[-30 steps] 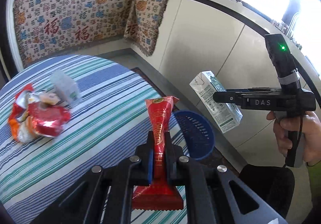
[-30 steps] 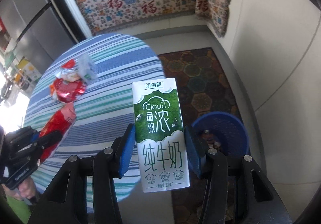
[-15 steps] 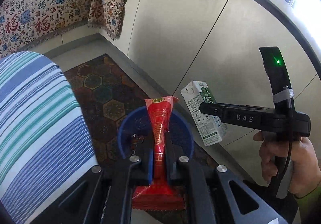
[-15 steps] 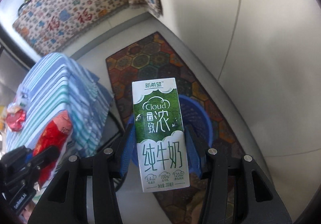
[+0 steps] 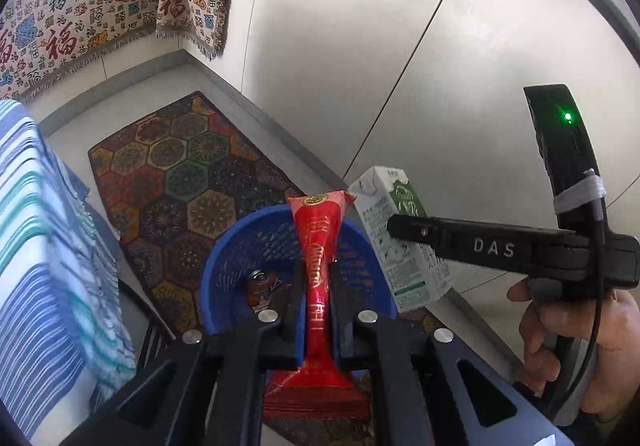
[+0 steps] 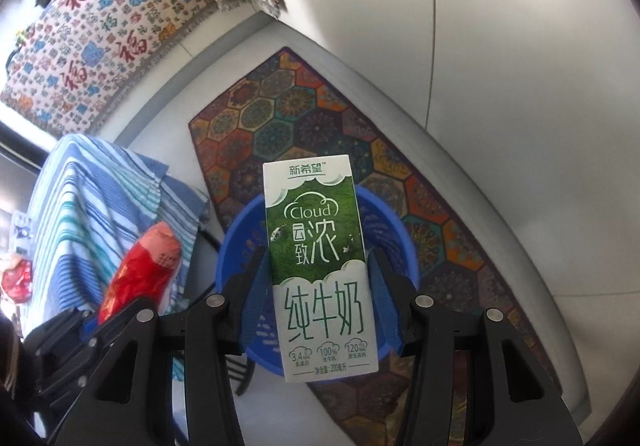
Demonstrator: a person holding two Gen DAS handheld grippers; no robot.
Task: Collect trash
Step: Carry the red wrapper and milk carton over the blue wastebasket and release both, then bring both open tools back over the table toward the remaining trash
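Above a blue basket (image 5: 224, 258) on the patterned rug (image 5: 180, 174), the left gripper (image 5: 318, 310) pinches a red wrapper (image 5: 318, 246) and the right gripper (image 6: 320, 306) clamps a milk carton (image 6: 316, 242), each best released squarely over the rim

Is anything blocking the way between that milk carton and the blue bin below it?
Nothing visible does. The milk carton hangs in the right gripper over the open blue bin; a can lies inside.
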